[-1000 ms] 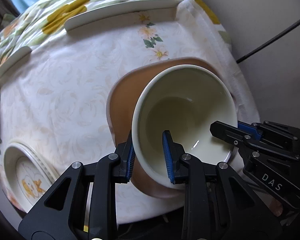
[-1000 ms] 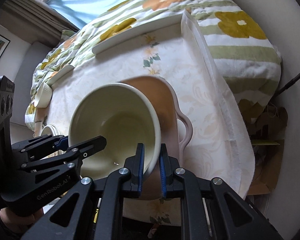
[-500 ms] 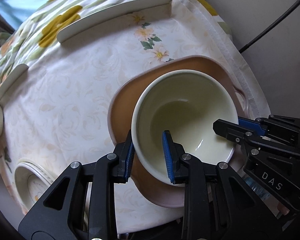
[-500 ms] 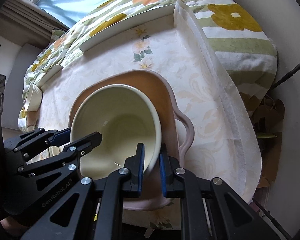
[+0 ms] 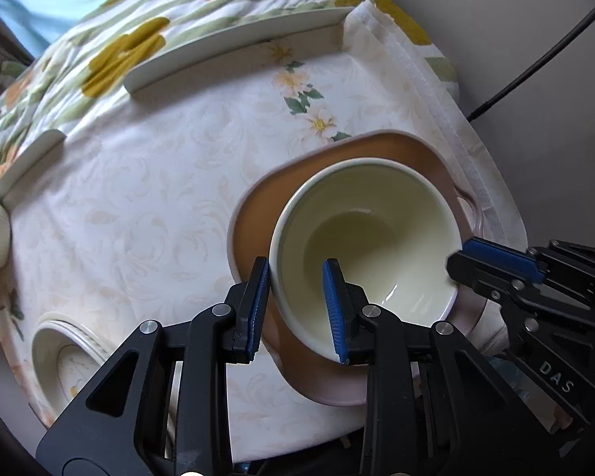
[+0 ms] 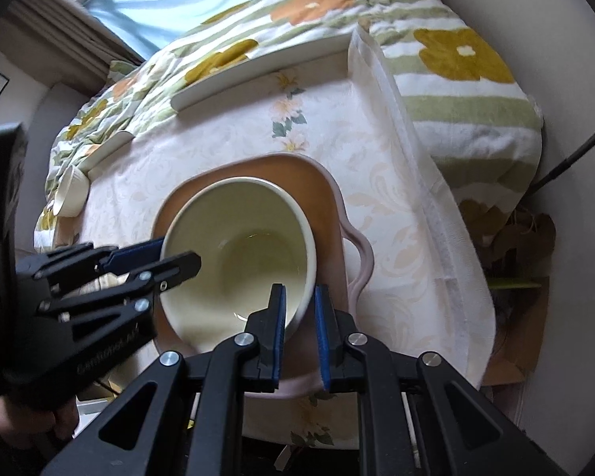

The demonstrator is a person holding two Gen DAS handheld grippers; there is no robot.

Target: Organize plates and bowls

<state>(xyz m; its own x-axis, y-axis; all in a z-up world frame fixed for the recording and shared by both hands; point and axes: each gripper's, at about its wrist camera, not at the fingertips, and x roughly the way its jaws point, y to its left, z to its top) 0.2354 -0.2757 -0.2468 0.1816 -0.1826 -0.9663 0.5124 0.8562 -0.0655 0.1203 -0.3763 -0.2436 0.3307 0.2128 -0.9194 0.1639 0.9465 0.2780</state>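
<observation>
Fingers of the left gripper [image 5: 297, 309] straddled the near-left rim of the cream bowl [image 5: 371, 246], parted, with slack on both sides; the right gripper [image 6: 300, 331] likewise spanned the opposite rim unclamped. Bowl sat inside the brown handled dish [image 6: 329, 214] on the floral tablecloth [image 5: 139, 198]

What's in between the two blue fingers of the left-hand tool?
In the left wrist view, the near rim of the cream bowl sits between the left gripper's fingers: one outside its wall, one inside. The bowl rests in the brown dish.
</observation>
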